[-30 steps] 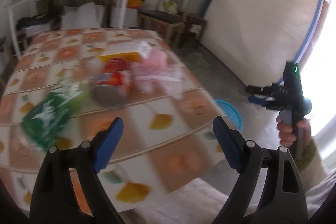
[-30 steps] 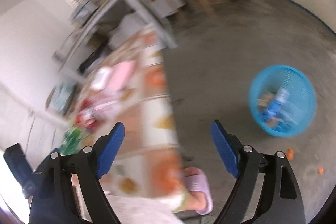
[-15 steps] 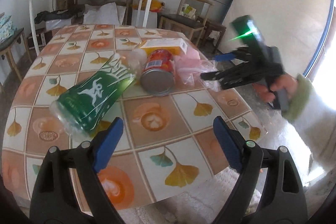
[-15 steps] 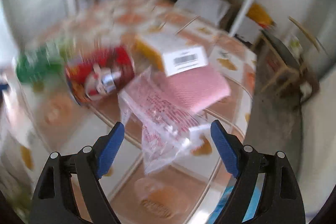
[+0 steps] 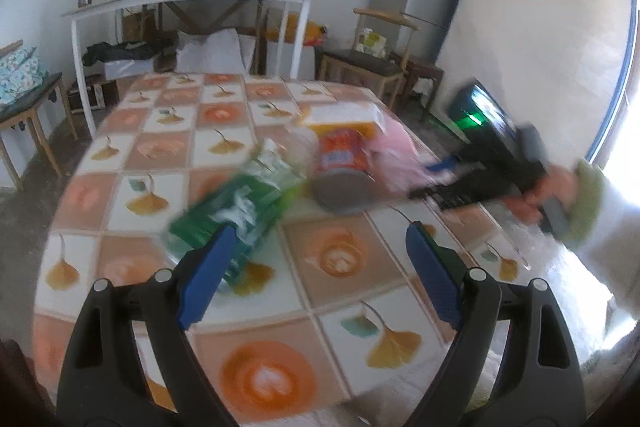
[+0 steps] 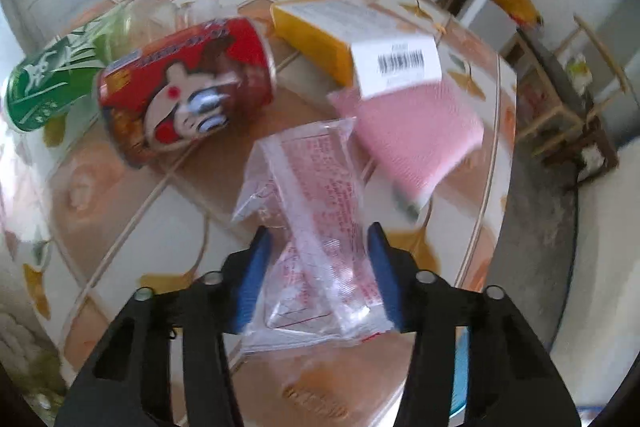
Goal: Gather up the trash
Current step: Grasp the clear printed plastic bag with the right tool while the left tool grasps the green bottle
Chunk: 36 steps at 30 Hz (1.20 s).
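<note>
Step in hand: right claw (image 6: 318,271) picking up the clear plastic wrapper (image 6: 316,223) with red print, lower centre of the right wrist frame, lying on the tiled worktop (image 6: 132,211) near its right-hand edge. Jaws are closing with the wrapper's lower half between the blue pads; whether both pads already press the film I cannot tell, as the edges are blurred. To do it well: let the jaws close fully before lifting, since thin film slips and bunches; take it across the folded middle, not the loose corner; lift straight up so it clears the pink packet (image 6: 420,131) and the red can (image 6: 184,91) just beside it. Left claw (image 5: 316,275) stands wide and empty at lower centre of its frame, with the green bottle (image 5: 236,211) lying just beyond its left pad. A strip of what may be a blue basket (image 6: 460,379) shows at lower right, partly hidden.
</note>
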Motion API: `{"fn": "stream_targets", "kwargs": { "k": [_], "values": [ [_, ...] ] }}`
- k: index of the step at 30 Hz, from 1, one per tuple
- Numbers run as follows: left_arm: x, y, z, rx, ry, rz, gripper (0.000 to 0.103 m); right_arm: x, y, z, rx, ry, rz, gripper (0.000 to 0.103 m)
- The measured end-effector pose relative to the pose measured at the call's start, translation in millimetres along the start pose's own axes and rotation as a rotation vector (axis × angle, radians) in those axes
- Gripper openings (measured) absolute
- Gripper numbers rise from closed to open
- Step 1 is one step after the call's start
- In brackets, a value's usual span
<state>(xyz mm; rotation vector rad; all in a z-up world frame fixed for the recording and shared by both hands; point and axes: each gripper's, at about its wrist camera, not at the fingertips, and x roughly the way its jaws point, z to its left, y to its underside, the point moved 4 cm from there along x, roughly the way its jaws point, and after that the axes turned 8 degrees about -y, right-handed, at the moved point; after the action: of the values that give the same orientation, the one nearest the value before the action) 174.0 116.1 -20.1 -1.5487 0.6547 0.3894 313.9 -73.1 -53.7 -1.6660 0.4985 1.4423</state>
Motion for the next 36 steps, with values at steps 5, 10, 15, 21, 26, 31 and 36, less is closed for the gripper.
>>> {"fn": "stream_targets", "kwargs": {
  "k": [5, 10, 15, 21, 26, 31, 36],
  "values": [
    [26.0, -21.9, 23.8, 0.036, -0.115, 0.057, 0.083, -12.9, 23.9, 7.6, 0.136, -0.059, -0.024, 0.042],
    [72.5, -18.7, 37.4, 0.109, -0.212, 0.234, 0.083, -25.9, 45.9, 7.3, 0.299, -0.163, -0.062, 0.041],
    [86.6, -11.1, 38.2, 0.131, -0.242, 0.309, 0.073, -34.6, 62.2, 4.4, 0.421, -0.254, -0.101, 0.037],
    [73.6, -1.7, 39.2, 0.051, -0.217, 0.349, 0.070, -36.4, 70.8, 6.1, 0.464, -0.317, -0.101, 0.034],
    [41.4, 23.1, 37.0, -0.097, -0.161, 0.398, 0.070, -39.6, 80.0, 18.7, 0.438, -0.354, -0.076, 0.034],
    [22.6, 35.8, 33.6, -0.160, -0.128, 0.418, 0.072, -40.7, 79.7, 32.0, 0.363, -0.323, -0.072, 0.047],
    [28.8, 18.1, 20.9, -0.061, -0.127, 0.412, 0.081, -38.5, 70.9, 31.8, 0.334, -0.262, -0.073, 0.065]
  ]
}}
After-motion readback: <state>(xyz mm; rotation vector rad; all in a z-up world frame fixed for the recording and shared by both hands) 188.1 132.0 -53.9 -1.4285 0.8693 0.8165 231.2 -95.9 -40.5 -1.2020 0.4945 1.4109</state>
